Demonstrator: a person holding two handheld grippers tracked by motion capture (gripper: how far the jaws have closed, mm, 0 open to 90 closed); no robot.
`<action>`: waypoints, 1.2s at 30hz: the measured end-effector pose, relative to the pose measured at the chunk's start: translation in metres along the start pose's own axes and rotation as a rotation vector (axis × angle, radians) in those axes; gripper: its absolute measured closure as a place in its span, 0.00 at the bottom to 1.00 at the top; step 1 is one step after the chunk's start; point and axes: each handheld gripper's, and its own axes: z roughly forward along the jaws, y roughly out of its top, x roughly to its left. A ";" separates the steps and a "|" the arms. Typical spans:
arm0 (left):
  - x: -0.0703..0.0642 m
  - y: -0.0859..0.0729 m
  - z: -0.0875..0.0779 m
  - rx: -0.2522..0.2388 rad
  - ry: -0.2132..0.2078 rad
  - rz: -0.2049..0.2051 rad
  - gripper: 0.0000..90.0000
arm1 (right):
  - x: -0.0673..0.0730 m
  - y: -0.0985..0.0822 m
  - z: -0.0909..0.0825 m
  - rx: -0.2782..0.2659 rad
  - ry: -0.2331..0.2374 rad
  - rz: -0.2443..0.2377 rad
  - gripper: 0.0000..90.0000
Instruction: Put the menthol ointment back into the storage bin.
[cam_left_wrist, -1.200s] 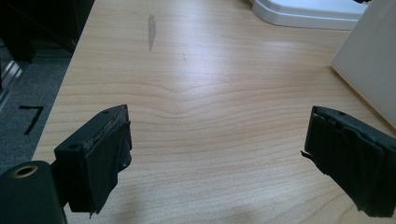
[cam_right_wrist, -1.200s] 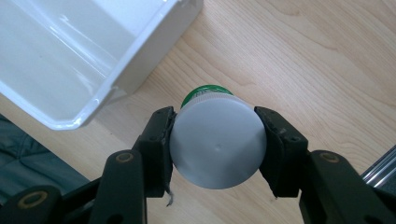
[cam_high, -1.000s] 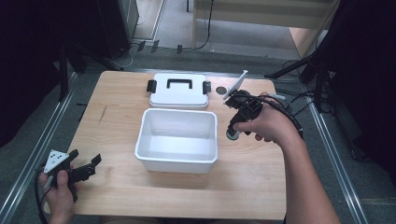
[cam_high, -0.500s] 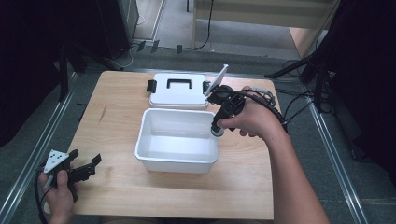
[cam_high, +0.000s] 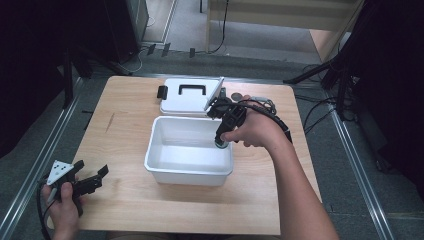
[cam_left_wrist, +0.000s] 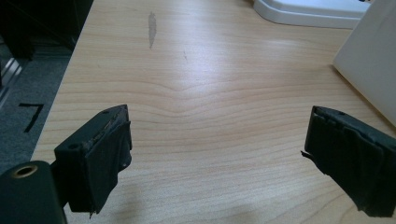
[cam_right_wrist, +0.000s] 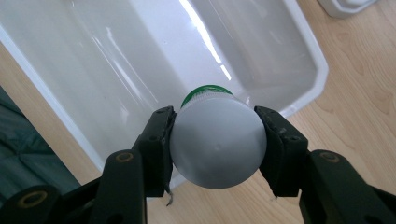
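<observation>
My table (cam_high: 125, 130) is pale wood, smooth with a soft sheen and visible grain. The white tub (cam_high: 189, 150) at centre frame looks like glossy plastic. My left gripper's pads (cam_left_wrist: 109, 154) are matt black, frayed and rough-edged.

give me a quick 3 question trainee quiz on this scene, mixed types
1. True or false: the left gripper is shut on the lid.
2. The right gripper holds: A) a coin B) a small green-capped container C) nothing.
3. Fill in: the held container hangs over the white ____.

Key: 1 false, its jaws are open over bare table. 2 B. 3 tub.
</observation>
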 end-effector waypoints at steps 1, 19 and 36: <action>0.000 0.000 0.000 -0.001 0.000 -0.001 0.09 | 0.001 0.001 0.003 -0.001 0.002 -0.010 0.57; 0.000 0.000 0.000 -0.002 -0.004 -0.004 0.09 | 0.008 0.002 0.059 0.029 0.018 -0.122 0.57; 0.001 0.000 0.000 0.002 -0.007 -0.003 0.09 | 0.015 0.006 0.085 0.047 0.028 -0.163 0.57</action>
